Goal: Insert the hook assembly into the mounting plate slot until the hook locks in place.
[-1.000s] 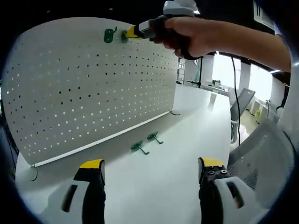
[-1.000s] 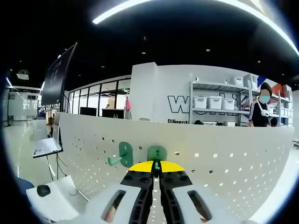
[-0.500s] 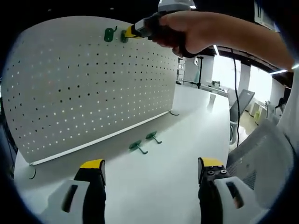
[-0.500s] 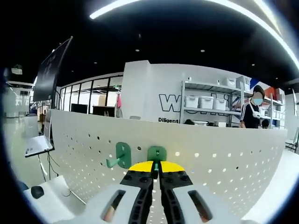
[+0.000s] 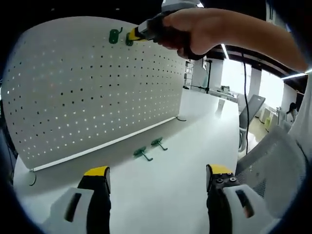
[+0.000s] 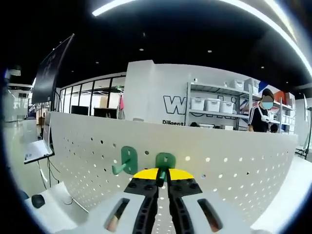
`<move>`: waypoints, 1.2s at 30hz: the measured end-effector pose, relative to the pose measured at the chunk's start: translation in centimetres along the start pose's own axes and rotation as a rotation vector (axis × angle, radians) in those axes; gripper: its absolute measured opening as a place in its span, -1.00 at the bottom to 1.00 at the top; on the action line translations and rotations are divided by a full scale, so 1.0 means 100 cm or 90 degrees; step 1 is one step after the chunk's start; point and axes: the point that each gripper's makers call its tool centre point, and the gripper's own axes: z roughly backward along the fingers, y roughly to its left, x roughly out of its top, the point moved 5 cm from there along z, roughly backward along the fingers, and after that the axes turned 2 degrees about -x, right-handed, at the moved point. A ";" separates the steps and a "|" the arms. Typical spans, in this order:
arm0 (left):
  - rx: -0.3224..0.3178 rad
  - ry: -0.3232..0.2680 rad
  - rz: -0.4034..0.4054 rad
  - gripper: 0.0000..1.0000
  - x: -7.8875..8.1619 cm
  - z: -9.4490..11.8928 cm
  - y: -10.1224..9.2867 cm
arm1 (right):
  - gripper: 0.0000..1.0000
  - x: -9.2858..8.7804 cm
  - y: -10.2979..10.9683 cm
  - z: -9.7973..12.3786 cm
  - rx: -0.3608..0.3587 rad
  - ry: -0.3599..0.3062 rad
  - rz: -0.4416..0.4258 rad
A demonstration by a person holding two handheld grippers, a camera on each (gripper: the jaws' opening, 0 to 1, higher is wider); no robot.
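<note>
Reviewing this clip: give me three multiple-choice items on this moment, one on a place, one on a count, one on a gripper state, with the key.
1. Where is the green plastic hook that the right gripper grips?
A. Lying on the table
B. Against the top rows of the white perforated board
C. On the shelf

2. How many loose green hooks lie on the white table?
A. None
B. Two
C. Five

3. How does the left gripper stand?
A. Open, holding nothing
B. Shut on a hook
C. Shut on a cable

Key: 1 B, the hook sits at the board's upper holes beside an already mounted green hook. 2 B, a pair lies near the board's foot. 3 A, its jaws stand wide apart.
</note>
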 end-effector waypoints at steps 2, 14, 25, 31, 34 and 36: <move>0.000 0.000 -0.002 0.66 0.000 0.000 0.000 | -0.93 0.000 0.000 0.001 0.005 -0.003 0.004; 0.003 0.001 -0.006 0.67 0.002 0.000 0.002 | -0.16 -0.012 -0.001 0.008 0.075 -0.005 0.034; -0.001 0.004 -0.009 0.67 0.003 -0.001 0.000 | 0.10 -0.013 0.004 0.013 0.112 -0.027 0.027; 0.002 0.002 -0.008 0.67 0.004 0.000 0.002 | 0.09 -0.011 0.004 0.019 0.154 -0.053 0.022; 0.003 0.001 -0.009 0.66 0.004 0.000 0.002 | 0.05 -0.015 0.003 0.024 0.193 -0.060 -0.003; 0.003 0.002 -0.007 0.67 0.002 0.000 0.003 | 0.07 -0.018 0.001 0.026 0.205 -0.060 0.017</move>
